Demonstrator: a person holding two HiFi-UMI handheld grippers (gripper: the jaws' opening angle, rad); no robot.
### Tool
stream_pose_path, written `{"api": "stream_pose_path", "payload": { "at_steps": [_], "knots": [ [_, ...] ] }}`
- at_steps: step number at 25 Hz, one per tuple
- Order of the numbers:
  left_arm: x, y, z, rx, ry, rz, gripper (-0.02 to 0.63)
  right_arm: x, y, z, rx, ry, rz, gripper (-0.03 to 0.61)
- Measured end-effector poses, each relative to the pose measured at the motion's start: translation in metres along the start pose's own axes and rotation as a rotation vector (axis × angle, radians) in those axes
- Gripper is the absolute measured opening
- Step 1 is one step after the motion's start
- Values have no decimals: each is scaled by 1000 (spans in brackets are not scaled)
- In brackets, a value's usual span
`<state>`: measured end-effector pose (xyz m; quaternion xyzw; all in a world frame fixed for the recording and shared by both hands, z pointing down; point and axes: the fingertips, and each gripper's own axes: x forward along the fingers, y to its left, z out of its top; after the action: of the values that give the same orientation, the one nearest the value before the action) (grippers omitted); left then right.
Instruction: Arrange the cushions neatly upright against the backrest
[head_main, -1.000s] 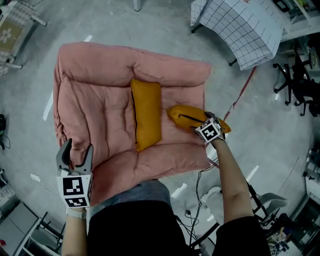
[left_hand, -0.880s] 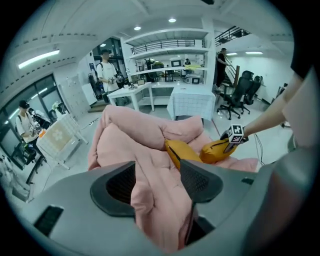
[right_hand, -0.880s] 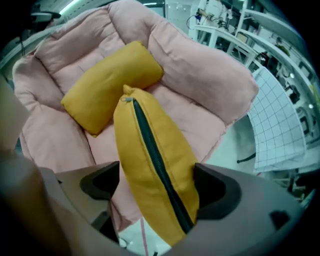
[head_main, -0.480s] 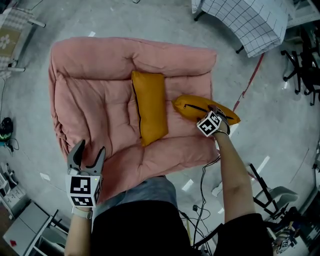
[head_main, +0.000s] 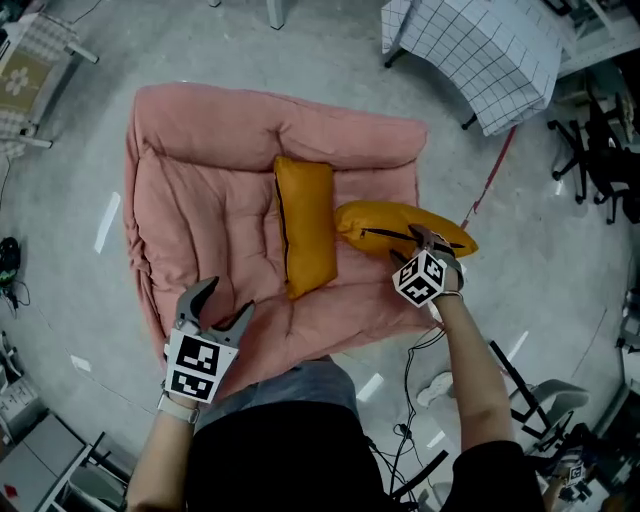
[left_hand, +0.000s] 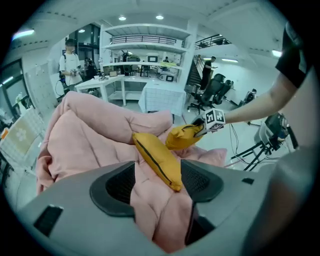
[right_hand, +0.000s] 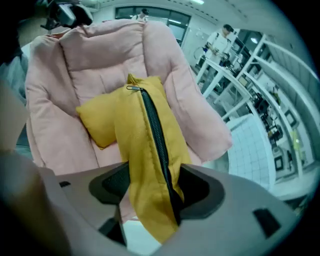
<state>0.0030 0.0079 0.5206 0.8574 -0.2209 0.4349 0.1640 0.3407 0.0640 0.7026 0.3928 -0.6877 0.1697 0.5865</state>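
A pink padded floor sofa (head_main: 210, 190) lies open on the grey floor, its backrest (head_main: 330, 125) at the far side. One yellow cushion (head_main: 307, 225) lies lengthwise on the seat, one end against the backrest. A second yellow cushion (head_main: 390, 225), zip upward, hangs over the sofa's right edge. My right gripper (head_main: 425, 238) has just been closing, and its jaws now pinch this cushion (right_hand: 145, 150) at the zip edge. Over the seat's front left part, my left gripper (head_main: 225, 300) is open, with only pink padding (left_hand: 90, 135) showing between its jaws.
A table under a checked cloth (head_main: 490, 55) stands at the back right, with office chairs (head_main: 600, 150) beyond it. Cables (head_main: 405, 400) trail on the floor by my right arm. A folding chair (head_main: 30, 60) sits at the far left. A person (left_hand: 70, 60) stands in the background.
The right gripper has closed on the right cushion and raised its end off the sofa edge. The left gripper has moved right and forward onto the seat's front part.
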Motion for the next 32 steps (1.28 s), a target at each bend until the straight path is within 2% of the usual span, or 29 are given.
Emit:
{"api": "stream_pose_path", "payload": {
  "at_steps": [4, 11, 16, 18, 21, 23, 25, 29, 32],
  "knots": [
    [7, -15, 1, 54, -33, -78, 282, -34, -3, 39, -139, -4, -24, 296],
    [7, -24, -3, 50, -76, -173, 285, -93, 9, 90, -406, 10, -47, 279],
    [13, -43, 4, 19, -145, -238, 308, -128, 31, 142, -646, -63, 21, 281],
    [18, -46, 4, 13, -155, -246, 308, -131, 43, 163, -758, -87, 60, 276],
    [18, -53, -2, 5, -152, -300, 307, -126, 68, 194, -902, -122, 116, 270],
    [17, -58, -10, -23, -145, -324, 303, -120, 81, 211, -1024, -130, 146, 265],
    [21, -59, -22, -64, -127, -319, 242, -111, 87, 222, -1163, -127, 169, 262],
    [25, -62, -36, -181, -118, -307, 202, -99, 94, 241, -1401, -130, 228, 262],
    [22, -64, -41, -210, -104, -300, 179, -92, 103, 259, -1558, -125, 261, 262]
  ]
}}
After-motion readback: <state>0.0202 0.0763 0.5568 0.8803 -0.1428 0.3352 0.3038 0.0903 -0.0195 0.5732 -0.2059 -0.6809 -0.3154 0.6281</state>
